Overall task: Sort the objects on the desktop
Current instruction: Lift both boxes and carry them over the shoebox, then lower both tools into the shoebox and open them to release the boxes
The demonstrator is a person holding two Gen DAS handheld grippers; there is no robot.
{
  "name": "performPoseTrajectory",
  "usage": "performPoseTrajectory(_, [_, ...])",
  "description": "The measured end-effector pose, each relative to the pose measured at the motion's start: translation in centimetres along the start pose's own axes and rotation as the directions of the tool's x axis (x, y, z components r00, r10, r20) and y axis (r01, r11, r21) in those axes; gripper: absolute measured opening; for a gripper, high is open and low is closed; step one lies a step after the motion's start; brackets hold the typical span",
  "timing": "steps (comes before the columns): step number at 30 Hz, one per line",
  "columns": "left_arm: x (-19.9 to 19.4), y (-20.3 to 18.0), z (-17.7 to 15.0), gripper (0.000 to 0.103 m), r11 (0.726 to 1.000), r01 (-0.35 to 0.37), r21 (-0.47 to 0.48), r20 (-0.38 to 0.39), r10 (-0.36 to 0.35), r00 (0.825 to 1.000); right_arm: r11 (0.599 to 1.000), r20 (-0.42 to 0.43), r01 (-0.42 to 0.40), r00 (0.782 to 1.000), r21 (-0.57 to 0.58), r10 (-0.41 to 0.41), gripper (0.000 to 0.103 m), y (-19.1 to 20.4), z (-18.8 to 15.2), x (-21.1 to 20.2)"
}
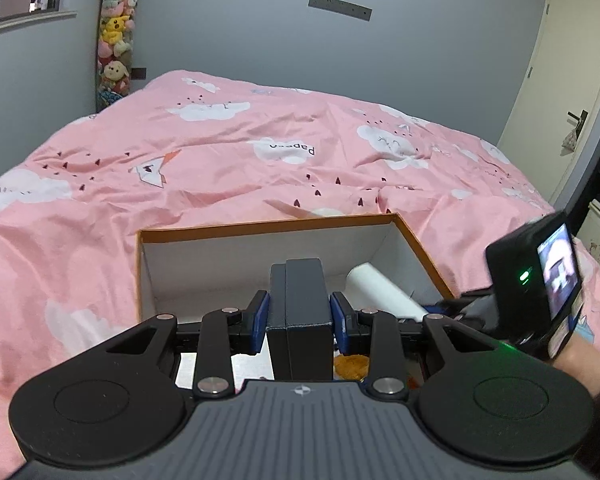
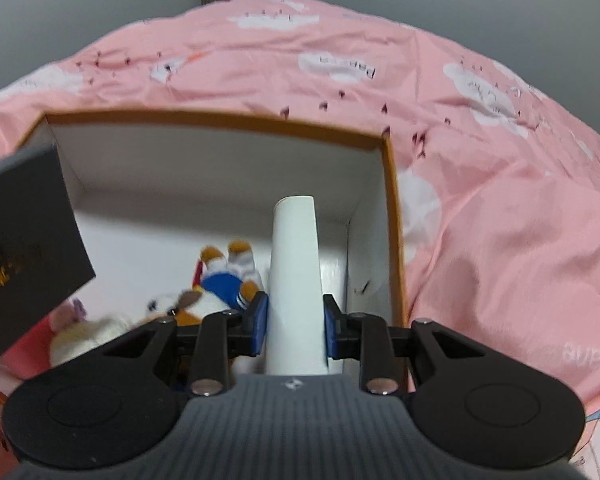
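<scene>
Both hands are at the open box (image 2: 392,216), an orange-rimmed, white-walled carton resting on the pink bed cover (image 1: 220,152), so the sorting looks well under way but not finished. The left gripper (image 1: 300,320) has its jaws clamped on a dark flat case (image 1: 302,300), held upright over the box's near edge. The right gripper (image 2: 296,326) has its jaws clamped on a white tube (image 2: 296,264), whose far end points down into the box toward its right wall. Already on the box floor lie a few plush toys (image 2: 220,280), so those seem sorted; the case and the tube are still to be let go. The toys are blurred and partly hidden behind the right gripper, so I cannot count them. Anything still outside the box waiting to be sorted is out of frame.
</scene>
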State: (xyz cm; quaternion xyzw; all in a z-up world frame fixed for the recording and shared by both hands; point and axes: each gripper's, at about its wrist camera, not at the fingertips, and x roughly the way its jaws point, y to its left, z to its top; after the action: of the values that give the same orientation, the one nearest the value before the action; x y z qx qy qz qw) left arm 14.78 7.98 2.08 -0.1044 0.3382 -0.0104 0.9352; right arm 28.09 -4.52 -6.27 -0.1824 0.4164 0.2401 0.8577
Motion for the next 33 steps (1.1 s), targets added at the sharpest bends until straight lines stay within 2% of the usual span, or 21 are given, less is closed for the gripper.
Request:
performPoseTrajectory(5, [0.3, -0.3, 0.5, 0.037, 0.999, 0.028, -0.029, 0.002, -0.028, 1.000, 0.996, -0.024, 0.061, 0.998, -0.058, -0.063, 0.031, 0.9, -0.5, 0.7])
performPoseTrajectory(15, [1.2, -1.8, 1.2, 0.037, 0.994, 0.091, -0.065, -0.007, -0.092, 0.996, 0.996, -0.052, 0.035, 0.998, -0.087, -0.039, 0.030, 0.5, -1.0, -0.2])
performPoseTrajectory(22, [2.1, -3.4, 1.5, 0.037, 0.987, 0.134, -0.086, -0.021, -0.136, 0.990, 0.997, 0.010, 0.033, 0.999, -0.065, -0.032, 0.033, -0.8, -1.5, -2.6])
performPoseTrajectory(26, [2.9, -4.3, 1.7, 0.037, 0.980, 0.168, -0.109, -0.029, -0.172, 0.985, 0.999, 0.074, 0.032, 0.997, 0.007, -0.033, 0.032, -2.3, -2.1, -5.0])
performPoseTrajectory(29, [3.7, -5.3, 1.5, 0.037, 0.981, 0.164, -0.104, -0.042, -0.169, 0.985, 0.996, 0.111, -0.017, 0.994, 0.088, 0.007, 0.033, -3.4, -3.0, -6.6])
performPoseTrajectory(33, [4.8, -6.5, 0.8, 0.037, 0.984, 0.157, -0.085, -0.071, -0.163, 0.984, 0.991, 0.168, -0.017, 0.986, 0.130, -0.005, 0.032, -4.0, -4.2, -8.5])
